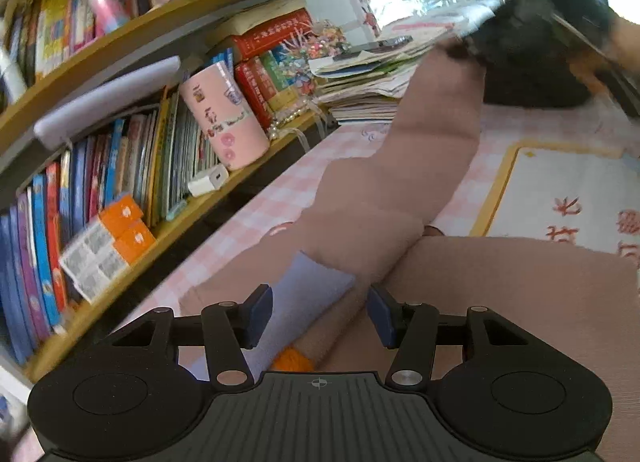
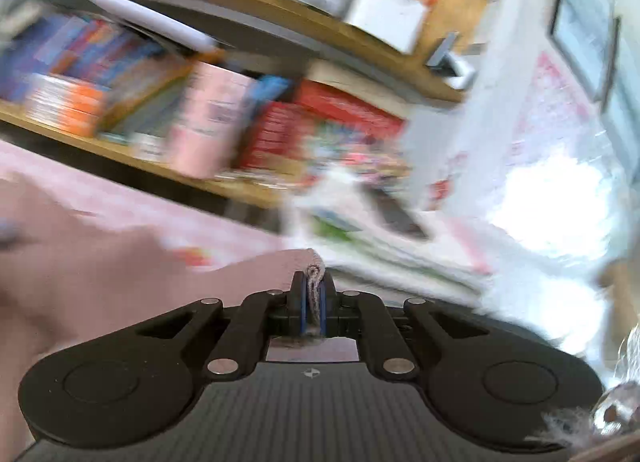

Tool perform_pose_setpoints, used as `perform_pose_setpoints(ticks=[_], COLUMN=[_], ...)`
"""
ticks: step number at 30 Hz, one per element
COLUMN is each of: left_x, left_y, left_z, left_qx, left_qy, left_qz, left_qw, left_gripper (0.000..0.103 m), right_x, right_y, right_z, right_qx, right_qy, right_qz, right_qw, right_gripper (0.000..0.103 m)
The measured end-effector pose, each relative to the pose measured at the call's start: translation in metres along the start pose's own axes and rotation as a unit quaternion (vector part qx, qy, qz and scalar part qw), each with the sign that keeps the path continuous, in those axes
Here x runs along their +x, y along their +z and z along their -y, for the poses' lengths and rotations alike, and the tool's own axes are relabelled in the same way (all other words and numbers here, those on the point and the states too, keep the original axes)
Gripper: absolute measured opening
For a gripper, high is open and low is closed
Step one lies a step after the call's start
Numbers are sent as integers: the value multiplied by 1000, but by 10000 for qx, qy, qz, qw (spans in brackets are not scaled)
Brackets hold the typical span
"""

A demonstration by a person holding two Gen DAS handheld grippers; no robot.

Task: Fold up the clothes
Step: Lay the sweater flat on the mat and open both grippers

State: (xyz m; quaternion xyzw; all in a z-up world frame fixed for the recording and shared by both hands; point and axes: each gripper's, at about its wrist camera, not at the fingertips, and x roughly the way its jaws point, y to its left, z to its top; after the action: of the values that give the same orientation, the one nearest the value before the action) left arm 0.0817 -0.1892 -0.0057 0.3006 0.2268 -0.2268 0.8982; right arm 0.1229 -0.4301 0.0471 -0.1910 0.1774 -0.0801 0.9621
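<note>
R jaws: pressed together on a bunched fold of the pink garment (image 2: 100,246); knit edge sticking up between the pads (image 2: 301,304) of the right gripper (image 2: 314,302).
L jaws: spread wide, nothing between them; left gripper (image 1: 318,312) hanging just above cloth, pads (image 1: 260,312) either side of a pale-blue patch (image 1: 304,302) w/ an orange bit (image 1: 294,360) below it.
Garment: lying on the pink checked tablecloth (image 1: 248,218), body under and to the right of L jaws, one long strip (sleeve, prob.) lifted off the table.
Long axis: strip running from just ahead of L jaws up and away to the right, ending at the R gripper top right in left wrist view (image 1: 532,34).
Nearer hand: L right over the body end; R at the far end, already holding.
Key relation: strip taut-ish between the R pinch and the body; fold likely means carrying R end back toward L, along that axis.
Backdrop: bookshelf (image 1: 168,22) along far table edge, paper stack (image 1: 360,90) near R end; snag risk, judged.
Blur: right wrist view smeared, fine detail unreadable.
</note>
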Motion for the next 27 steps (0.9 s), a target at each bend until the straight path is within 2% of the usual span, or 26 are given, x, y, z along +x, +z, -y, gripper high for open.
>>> perform_pose_setpoints(ticks=[2,4,5,6,7,9,10,12,13,15,17,20,24,26,27], left_x=[7,15,17,20,19,17,16,11,8,5,1,-21,-81,-117,-136], left_y=[3,4,4,4,4,4,4,3,1,-3,-11,-26,-63,-93,-108], left_z=[4,3,2,0,-2,-8,-11,-23,-30,-48,-69,-103,-154,-176,-187], left_qx=[195,260,239,214,164,60,8,-226,-365,-716,-1144,-1651,-2254,-2561,-2711], left_qy=[164,182,140,95,27,-114,-184,-260,-279,-286,-284,11,669,1197,1463], left_qz=[-20,-113,-140,-166,-154,-124,-109,-77,-78,-102,-94,117,477,484,486], left_qw=[9997,9994,9995,9996,9997,9998,9998,9994,9989,9970,9930,9862,9708,9580,9501], left_gripper=[53,53,51,45,41,25,23,9,6,5,4,4,4,4,4], right_x=[19,17,8,-3,-13,-33,-41,-57,-64,-77,-85,-89,-89,-89,-90], right_y=[2,-1,-5,-8,-12,-20,-24,-31,-34,-37,-39,-40,-41,-42,-43], right_z=[6,7,7,5,2,-6,-13,-29,-39,-57,-65,-71,-72,-71,-71], right_qx=[-41,-5,34,82,154,320,351,327,221,-30,-1,98,92,232,319], right_qy=[-389,-617,-529,-289,131,1055,1477,2198,2429,2592,2796,2886,2905,3016,3088], right_qz=[-199,-242,-160,-94,-109,-294,-420,-630,-697,-726,-805,-986,-1172,-1244,-1269], right_qw=[9990,9978,9985,9995,9997,9935,9875,9730,9673,9631,9567,9523,9496,9450,9421], right_gripper=[18,48,50,53,54,54,54,55,56,58,58,58,54,47,38])
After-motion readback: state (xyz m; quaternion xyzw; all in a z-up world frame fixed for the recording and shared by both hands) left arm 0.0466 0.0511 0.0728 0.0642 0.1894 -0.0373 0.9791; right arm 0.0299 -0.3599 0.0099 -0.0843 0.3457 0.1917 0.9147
